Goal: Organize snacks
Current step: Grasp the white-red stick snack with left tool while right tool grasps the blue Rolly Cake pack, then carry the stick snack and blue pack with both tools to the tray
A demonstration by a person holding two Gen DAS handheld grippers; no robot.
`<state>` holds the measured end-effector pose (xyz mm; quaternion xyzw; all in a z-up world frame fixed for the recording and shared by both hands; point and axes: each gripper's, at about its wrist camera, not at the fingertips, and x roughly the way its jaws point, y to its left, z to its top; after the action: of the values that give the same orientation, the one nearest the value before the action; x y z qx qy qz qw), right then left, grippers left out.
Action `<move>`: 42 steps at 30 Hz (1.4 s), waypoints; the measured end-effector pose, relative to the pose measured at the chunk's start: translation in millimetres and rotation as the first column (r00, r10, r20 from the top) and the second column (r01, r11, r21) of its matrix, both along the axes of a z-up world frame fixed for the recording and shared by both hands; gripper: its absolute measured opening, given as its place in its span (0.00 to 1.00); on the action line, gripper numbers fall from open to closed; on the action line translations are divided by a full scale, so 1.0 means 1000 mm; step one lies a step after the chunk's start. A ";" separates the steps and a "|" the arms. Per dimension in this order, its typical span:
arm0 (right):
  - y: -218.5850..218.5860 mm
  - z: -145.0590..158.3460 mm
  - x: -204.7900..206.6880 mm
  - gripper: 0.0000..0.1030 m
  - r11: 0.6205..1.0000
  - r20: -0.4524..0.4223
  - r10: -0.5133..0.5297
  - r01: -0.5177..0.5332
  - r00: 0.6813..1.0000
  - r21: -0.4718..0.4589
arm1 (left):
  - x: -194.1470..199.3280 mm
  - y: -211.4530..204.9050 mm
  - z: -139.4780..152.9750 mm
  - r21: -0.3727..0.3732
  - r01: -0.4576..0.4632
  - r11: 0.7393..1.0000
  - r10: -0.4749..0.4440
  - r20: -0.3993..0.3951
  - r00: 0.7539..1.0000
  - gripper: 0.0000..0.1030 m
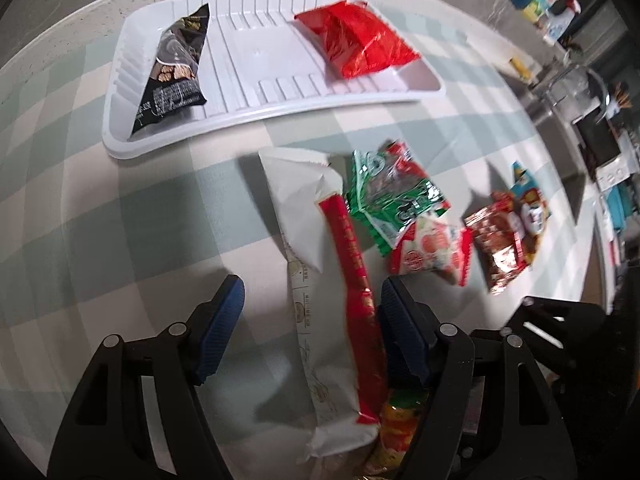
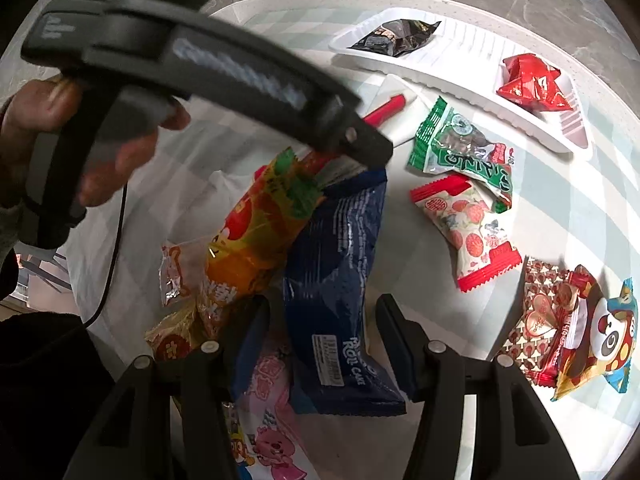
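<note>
A white tray (image 1: pixel 248 120) at the far side holds a black snack packet (image 1: pixel 178 70) on its left and a red packet (image 1: pixel 358 42) on its right. My left gripper (image 1: pixel 312 308) is open, its jaws either side of a long white packet with a red stripe (image 1: pixel 320 248) on the table. My right gripper (image 2: pixel 324 316) is open over a dark blue roll cake packet (image 2: pixel 340 280). An orange packet (image 2: pixel 256 236) lies beside it. The tray (image 2: pixel 440 72) also shows in the right wrist view.
Loose packets lie on the checked tablecloth: green (image 1: pixel 394 196), white with strawberries (image 1: pixel 434 246), brown with hearts (image 1: pixel 500 248) and a panda one (image 2: pixel 600 340). A pink cartoon packet (image 2: pixel 268 412) lies near me. The left gripper's body (image 2: pixel 192 64) crosses the right wrist view. Shelves with clutter (image 1: pixel 600 140) stand beyond the table's right edge.
</note>
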<state>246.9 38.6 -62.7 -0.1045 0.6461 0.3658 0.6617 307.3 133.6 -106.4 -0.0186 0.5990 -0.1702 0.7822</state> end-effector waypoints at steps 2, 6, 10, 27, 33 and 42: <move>0.003 0.000 -0.002 0.58 1.000 0.014 0.010 -0.010 1.000 -0.013 | -0.001 -0.004 -0.002 0.032 0.007 0.999 -0.008 0.022 1.000 0.67; 0.012 0.001 -0.007 0.58 0.998 0.049 0.037 -0.035 0.998 -0.043 | -0.005 -0.014 -0.005 0.097 0.043 0.994 -0.048 0.054 0.997 0.66; 0.020 0.001 -0.013 0.55 0.996 0.090 0.061 -0.055 0.994 -0.074 | -0.012 -0.022 -0.007 0.163 0.073 0.984 -0.091 0.106 0.990 0.56; -0.057 -0.018 0.029 0.29 0.900 -0.325 -0.288 0.370 0.901 0.229 | 0.001 0.041 -0.017 -0.336 -0.110 0.935 0.097 -0.055 0.994 0.17; -0.093 -0.024 0.036 0.29 0.764 -0.502 -0.368 0.562 0.783 0.316 | 0.001 0.065 -0.021 -0.474 -0.197 0.858 0.160 -0.118 0.980 0.15; -0.118 -0.020 0.047 0.29 0.685 -0.536 -0.418 0.642 0.733 0.345 | 0.000 0.065 -0.005 -0.412 -0.141 0.900 0.127 -0.061 0.990 0.14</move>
<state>293.7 -79.0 -82.3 0.3508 0.6520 0.3227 0.5896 307.0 198.6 -110.9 -0.2283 0.5589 -0.2391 0.7605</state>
